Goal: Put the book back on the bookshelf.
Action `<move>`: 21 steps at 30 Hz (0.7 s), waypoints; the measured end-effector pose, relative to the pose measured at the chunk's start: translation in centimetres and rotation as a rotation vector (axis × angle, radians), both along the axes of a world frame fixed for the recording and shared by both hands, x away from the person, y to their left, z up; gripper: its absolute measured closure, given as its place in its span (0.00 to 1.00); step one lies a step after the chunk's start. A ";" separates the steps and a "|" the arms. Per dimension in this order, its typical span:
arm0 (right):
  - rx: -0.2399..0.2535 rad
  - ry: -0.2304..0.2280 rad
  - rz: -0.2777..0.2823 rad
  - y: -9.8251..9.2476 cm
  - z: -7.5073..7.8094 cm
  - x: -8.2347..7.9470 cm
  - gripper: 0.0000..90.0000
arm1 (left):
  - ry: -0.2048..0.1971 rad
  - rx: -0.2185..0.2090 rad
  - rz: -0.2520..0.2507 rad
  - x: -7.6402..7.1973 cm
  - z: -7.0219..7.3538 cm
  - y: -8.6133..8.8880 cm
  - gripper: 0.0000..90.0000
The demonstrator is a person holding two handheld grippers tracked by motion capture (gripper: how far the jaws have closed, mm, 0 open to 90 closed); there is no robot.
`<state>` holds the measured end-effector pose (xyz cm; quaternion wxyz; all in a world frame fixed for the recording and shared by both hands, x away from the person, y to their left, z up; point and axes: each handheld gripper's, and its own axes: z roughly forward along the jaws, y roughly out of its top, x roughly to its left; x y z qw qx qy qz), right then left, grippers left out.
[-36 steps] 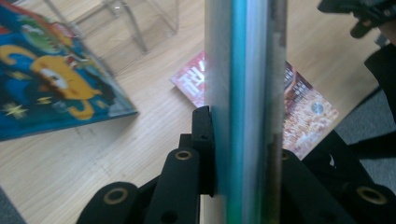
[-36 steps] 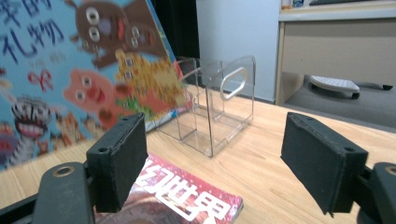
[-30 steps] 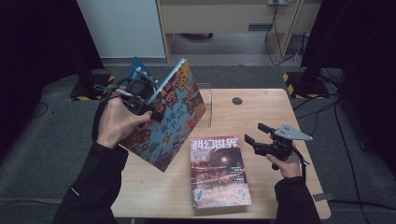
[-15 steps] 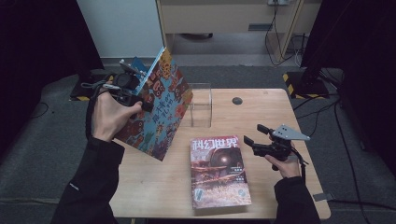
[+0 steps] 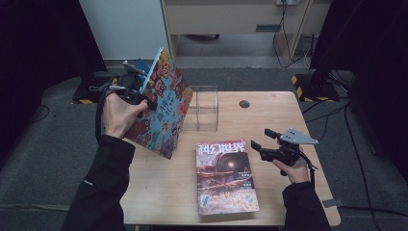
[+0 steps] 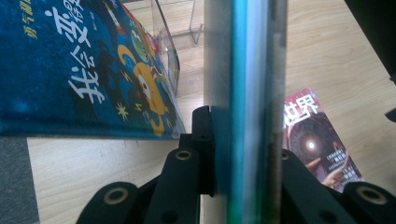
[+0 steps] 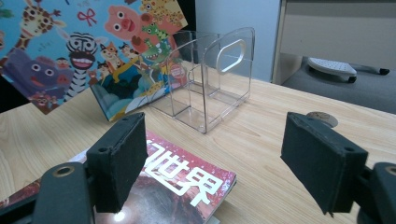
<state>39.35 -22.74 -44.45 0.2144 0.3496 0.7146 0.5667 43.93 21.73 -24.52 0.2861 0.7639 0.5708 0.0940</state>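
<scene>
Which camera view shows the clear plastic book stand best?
The right gripper view: the clear plastic book stand appears whole, with dividers and handle hole. The high view shows it small from above; the left gripper view shows a part beside the picture book.

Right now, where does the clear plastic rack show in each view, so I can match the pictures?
High view: clear rack stands mid-table, just right of the picture book held up in the left tool.
Left gripper view: top centre, partly behind the book's cover.
Right gripper view: upper middle, right of the book.
Shared landmark: the magazine lying flat on the table.
</scene>
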 end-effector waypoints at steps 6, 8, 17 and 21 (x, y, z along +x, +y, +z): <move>-0.002 0.003 0.001 -0.1 -0.1 0.1 0.25 | 0.023 0.000 0.020 1.8 -1.0 -0.6 0.89; -0.002 0.004 0.002 -0.1 -0.1 0.1 0.25 | 0.029 0.004 0.033 2.4 -1.3 -0.9 0.89; -0.001 0.006 0.002 -0.3 -0.3 0.4 0.25 | 0.066 0.012 0.048 4.8 -3.3 -2.0 0.89; -0.001 0.005 0.005 -0.3 -0.3 0.4 0.25 | 0.080 0.016 0.050 5.7 -4.0 -2.5 0.89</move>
